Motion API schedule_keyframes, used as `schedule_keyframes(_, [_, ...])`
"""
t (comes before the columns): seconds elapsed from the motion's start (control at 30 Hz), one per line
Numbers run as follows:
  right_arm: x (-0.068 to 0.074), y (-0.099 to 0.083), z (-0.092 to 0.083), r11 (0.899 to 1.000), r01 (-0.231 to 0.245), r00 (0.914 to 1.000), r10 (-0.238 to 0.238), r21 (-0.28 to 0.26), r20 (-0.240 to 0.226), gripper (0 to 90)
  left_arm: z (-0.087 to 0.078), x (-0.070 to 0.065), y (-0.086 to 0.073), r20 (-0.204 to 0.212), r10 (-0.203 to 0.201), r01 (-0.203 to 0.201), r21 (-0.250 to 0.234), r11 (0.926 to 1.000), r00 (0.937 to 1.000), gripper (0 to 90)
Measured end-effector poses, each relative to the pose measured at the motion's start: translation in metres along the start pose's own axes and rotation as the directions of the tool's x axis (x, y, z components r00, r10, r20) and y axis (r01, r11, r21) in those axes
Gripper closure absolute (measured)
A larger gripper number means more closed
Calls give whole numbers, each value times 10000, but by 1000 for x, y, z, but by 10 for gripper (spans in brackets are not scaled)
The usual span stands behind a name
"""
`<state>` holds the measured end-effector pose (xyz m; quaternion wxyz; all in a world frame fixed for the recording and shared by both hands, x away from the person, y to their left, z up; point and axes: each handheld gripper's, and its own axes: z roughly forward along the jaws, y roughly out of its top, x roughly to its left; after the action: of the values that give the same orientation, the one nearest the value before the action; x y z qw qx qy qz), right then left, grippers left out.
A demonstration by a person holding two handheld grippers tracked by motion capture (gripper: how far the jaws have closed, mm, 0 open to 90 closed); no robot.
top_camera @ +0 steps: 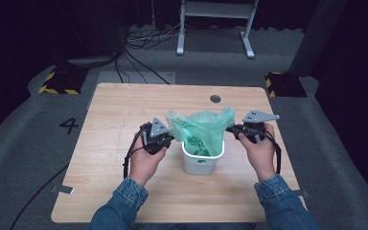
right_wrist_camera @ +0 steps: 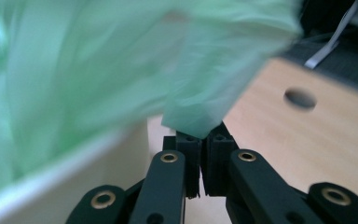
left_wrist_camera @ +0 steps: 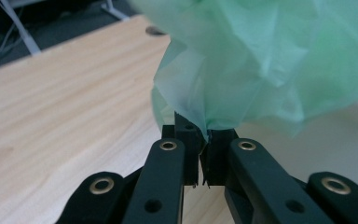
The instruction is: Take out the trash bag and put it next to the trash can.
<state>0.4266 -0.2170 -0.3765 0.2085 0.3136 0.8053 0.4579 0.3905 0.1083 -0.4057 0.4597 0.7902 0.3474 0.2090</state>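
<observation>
A small white bin (top_camera: 200, 163) stands at the middle of the wooden table (top_camera: 115, 124). A thin green plastic bag (top_camera: 201, 125) sits in it, its top spread wide above the rim. My left gripper (top_camera: 169, 139) is shut on the bag's left edge, the film (left_wrist_camera: 242, 60) rising from between the closed jaws (left_wrist_camera: 204, 140). On the other side my right gripper (top_camera: 234, 128) is shut on the bag's right edge (right_wrist_camera: 196, 116), with the bin's white rim (right_wrist_camera: 74, 163) just to its left. The bag is stretched between both grippers.
A round cable hole (top_camera: 215, 98) lies in the table behind the bin. Beyond the far edge stand a white frame's legs (top_camera: 215, 28) and loose cables (top_camera: 143, 40) on grey floor. Yellow-black striped blocks (top_camera: 60, 81) flank the table's back corners.
</observation>
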Motion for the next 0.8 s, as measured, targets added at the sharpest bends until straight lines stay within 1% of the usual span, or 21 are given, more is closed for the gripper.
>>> schedule_keyframes(0.07, [6, 18, -4, 9986, 357, 9993, -353, -383, 101, 882, -5, -2, 2, 122, -16, 17, -107, 9999, 9999, 818])
schedule_keyframes(0.17, [22, 41, -6, 9911, 1011, 9948, -1019, -862, -56, 886, -9, -5, 0, 363, -191, 203, -331, 9992, 9992, 751])
schedule_keyframes(0.2, [29, 46, -6, 9877, 1205, 9922, -1231, -998, -200, 887, -10, -6, 0, 433, -177, 194, -393, 9990, 9989, 729])
schedule_keyframes(0.27, [43, 55, -4, 9802, 1569, 9851, -1641, -1206, -522, 888, -13, -8, 0, 600, -281, 318, -607, 9977, 9978, 686])
schedule_keyframes(0.33, [57, 58, 0, 9747, 1777, 9770, -1912, -1359, -942, 887, -17, -10, 0, 744, -372, 429, -772, 9961, 9965, 666])
schedule_keyframes(0.4, [69, 60, 5, 9698, 1965, 9664, -2165, -1448, -1385, 887, -19, -11, 1, 961, -486, 570, -872, 9946, 9942, 641])
schedule_keyframes(0.47, [79, 59, 12, 9681, 2050, 9549, -2302, -1443, -1877, 884, -22, -13, 2, 1072, -357, 461, -961, 9943, 9936, 605])
schedule_keyframes(0.5, [84, 58, 15, 9681, 2084, 9504, -2340, -1389, -2050, 881, -24, -14, 2, 1191, -229, 355, -1048, 9939, 9926, 570])
schedule_keyframes(0.57, [92, 57, 20, 9663, 2177, 9390, -2458, -1375, -2406, 870, -27, -17, 3, 1522, -155, 345, -1226, 9919, 9882, 514])
schedule_keyframes(0.6, [96, 57, 21, 9650, 2250, 9322, -2535, -1347, -2583, 859, -29, -18, 3, 1540, -45, 251, -1324, 9909, 9881, 490])
schedule_keyframes(0.63, [99, 58, 23, 9599, 2467, 9279, -2735, -1330, -2532, 840, -31, -19, 3, 1588, 60, 174, -1454, 9892, 9873, 462])
schedule_keyframes(0.67, [101, 58, 24, 9584, 2502, 9241, -2786, -1372, -2616, 829, -33, -20, 4, 1623, 165, 90, -1550, 9879, 9866, 421])
schedule_keyframes(0.73, [105, 60, 26, 9584, 2518, 9118, -2815, -1345, -2990, 783, -33, -21, 6, 1564, 468, -209, -1637, 9863, 9866, 398])
schedule_keyframes(0.77, [107, 61, 27, 9563, 2624, 9042, -2904, -1289, -3133, 753, -34, -22, 8, 1480, 660, -414, -1640, 9856, 9868, 382])
schedule_keyframes(0.8, [110, 61, 28, 9522, 2778, 8992, -3042, -1267, -3146, 713, -34, -23, 9, 1365, 895, -672, -1598, 9849, 9866, 367])
